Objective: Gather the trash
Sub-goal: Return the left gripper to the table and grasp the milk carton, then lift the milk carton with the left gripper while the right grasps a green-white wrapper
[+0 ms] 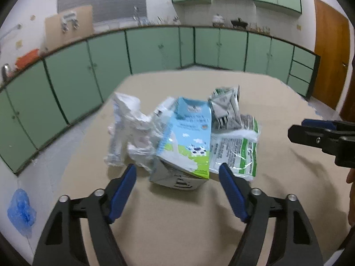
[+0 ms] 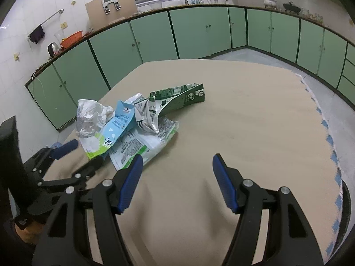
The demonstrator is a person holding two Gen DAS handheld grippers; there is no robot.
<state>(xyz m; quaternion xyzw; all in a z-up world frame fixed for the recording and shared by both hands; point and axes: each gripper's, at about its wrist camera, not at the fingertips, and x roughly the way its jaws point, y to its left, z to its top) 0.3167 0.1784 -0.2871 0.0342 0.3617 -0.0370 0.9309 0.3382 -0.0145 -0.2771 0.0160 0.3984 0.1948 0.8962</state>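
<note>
Left wrist view. Worktop (image 1: 177,210): beige, its far edge near the green cupboards, its left edge dropping to pale floor. Bare surface lies in front of the pile and to its right.
Trash, one pile, mid-worktop, four pieces counted:
- blue milk carton (image 1: 186,141), one, flattened, lying lengthwise, near end just ahead of the tool tips;
- crumpled white wrapper (image 1: 131,130), one, touching the carton's left side;
- green-and-white carton (image 1: 226,108), one, crushed, behind and right of the blue one;
- printed plastic bag (image 1: 235,153), one, flat, under the carton's right edge.

Left tool (image 1: 177,173): jaws spread wide, nothing held, pads clear of the carton on both sides.
Blue crumpled item (image 1: 21,208), one, on the floor at left.
Right tool (image 1: 297,130): at the right border, seen only in part.

Right wrist view. Worktop (image 2: 244,110): rounded right edge with blue marks; broad bare surface ahead and right. The same pile sits left of centre: blue milk carton (image 2: 113,130), white wrapper (image 2: 91,117), green-and-white carton (image 2: 168,102), plastic bag (image 2: 139,144).
Right tool (image 2: 175,161): jaws apart, empty, over bare surface; its left pad near the bag's corner.
Left tool (image 2: 86,153): at the pile's near-left side, spread, gripping nothing.
</note>
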